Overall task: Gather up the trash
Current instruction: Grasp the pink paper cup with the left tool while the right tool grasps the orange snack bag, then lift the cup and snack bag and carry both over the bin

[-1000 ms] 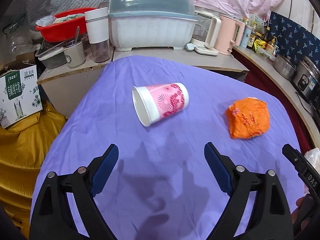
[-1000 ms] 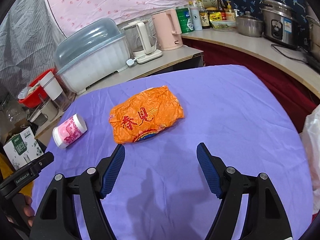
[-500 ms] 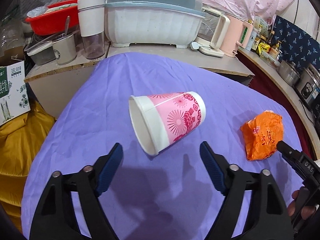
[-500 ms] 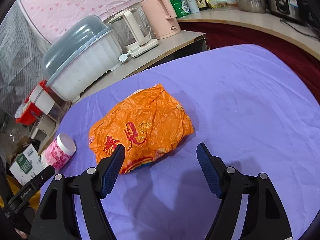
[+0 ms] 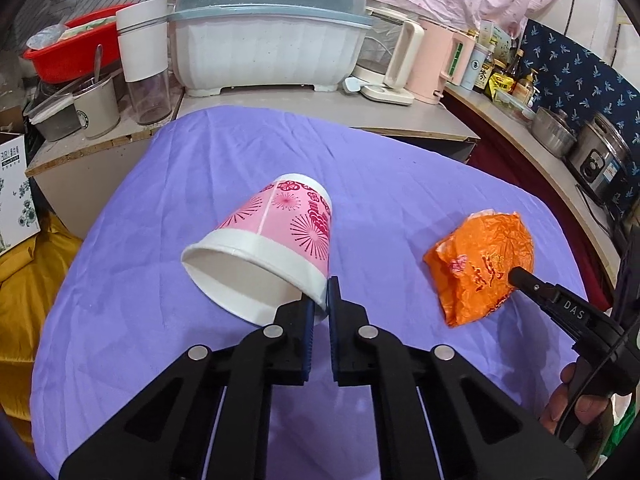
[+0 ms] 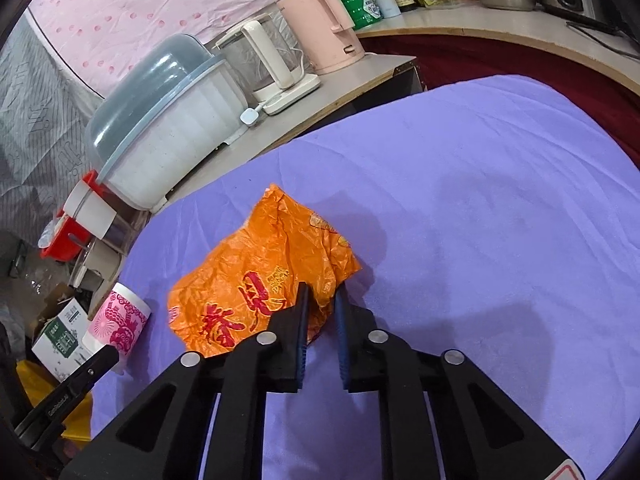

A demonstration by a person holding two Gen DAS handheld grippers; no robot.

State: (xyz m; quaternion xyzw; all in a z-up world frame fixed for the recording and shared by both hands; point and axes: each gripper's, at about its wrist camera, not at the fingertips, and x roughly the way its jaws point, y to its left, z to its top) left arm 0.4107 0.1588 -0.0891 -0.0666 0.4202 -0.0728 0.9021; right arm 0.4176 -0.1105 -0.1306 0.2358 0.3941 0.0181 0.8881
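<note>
A pink-and-white paper cup lies tipped on the purple tablecloth, mouth toward me. My left gripper is shut on its white rim, one finger inside the mouth and one outside. To the right lies a crumpled orange plastic bag. In the right wrist view my right gripper has its jaws closing, and the pads pinch a fold at the near edge of the orange bag. The cup shows at far left of that view, with the left gripper's tip at it.
Behind the table a counter holds a lidded white dish box, a glass kettle, a pink kettle and a red basin. A rice cooker stands at right. A cardboard box and yellow cloth are at left.
Both grippers came forward and down to their objects and shut. The left one took the cup's rim and the cup's mouth turned toward me. The right one took the orange bag's near edge.
</note>
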